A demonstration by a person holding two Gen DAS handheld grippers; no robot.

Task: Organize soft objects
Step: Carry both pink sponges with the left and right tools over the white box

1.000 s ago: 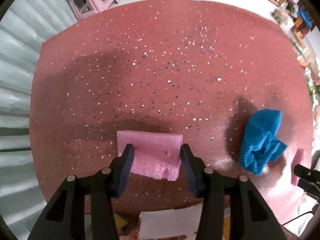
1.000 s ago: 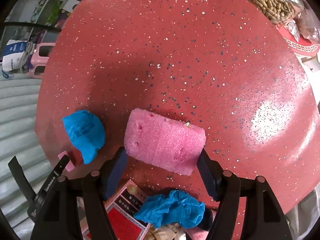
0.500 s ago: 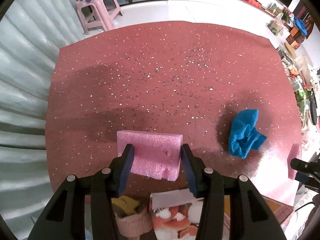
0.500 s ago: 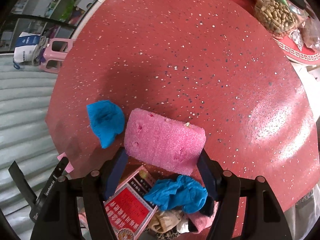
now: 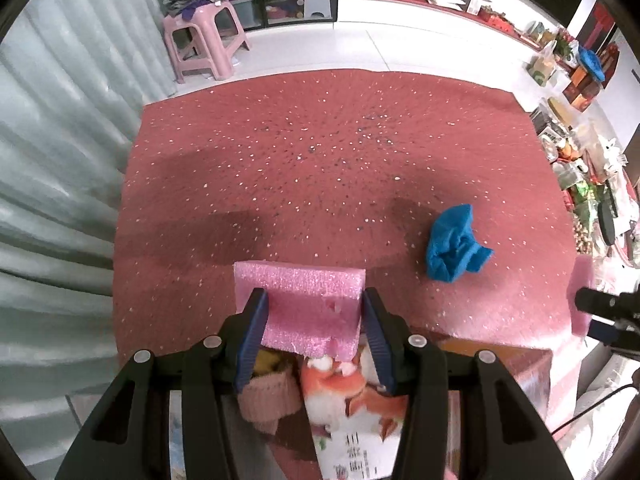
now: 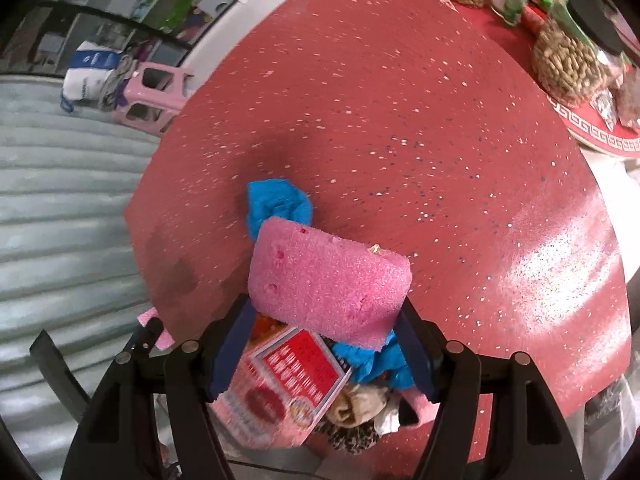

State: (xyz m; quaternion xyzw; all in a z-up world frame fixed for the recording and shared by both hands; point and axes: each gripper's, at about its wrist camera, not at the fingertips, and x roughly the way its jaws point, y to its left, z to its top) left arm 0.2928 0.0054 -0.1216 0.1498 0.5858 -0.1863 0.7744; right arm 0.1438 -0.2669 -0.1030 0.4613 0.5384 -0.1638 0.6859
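My left gripper [image 5: 312, 320] is shut on a pink foam block [image 5: 308, 304] and holds it over the near edge of the red speckled table [image 5: 320, 160]. My right gripper [image 6: 324, 340] is shut on a larger pink foam block [image 6: 328, 280], also held over the table's near edge. A crumpled blue cloth [image 5: 454, 246] lies on the table; it also shows in the right wrist view [image 6: 276, 204], just behind the large block. The right gripper with its block shows at the right edge of the left wrist view [image 5: 588, 304].
Below both grippers stands an open box [image 6: 288, 380] holding a blue cloth [image 6: 380, 360], rolled socks [image 5: 272, 396] and printed packaging [image 5: 352, 412]. A pink stool [image 5: 204, 40] stands beyond the table. Jars of nuts [image 6: 568, 60] and snacks crowd the right side.
Both grippers have risen and drawn back toward the near edge with their foam blocks. The table looks smaller and farther, and the box below has come into view.
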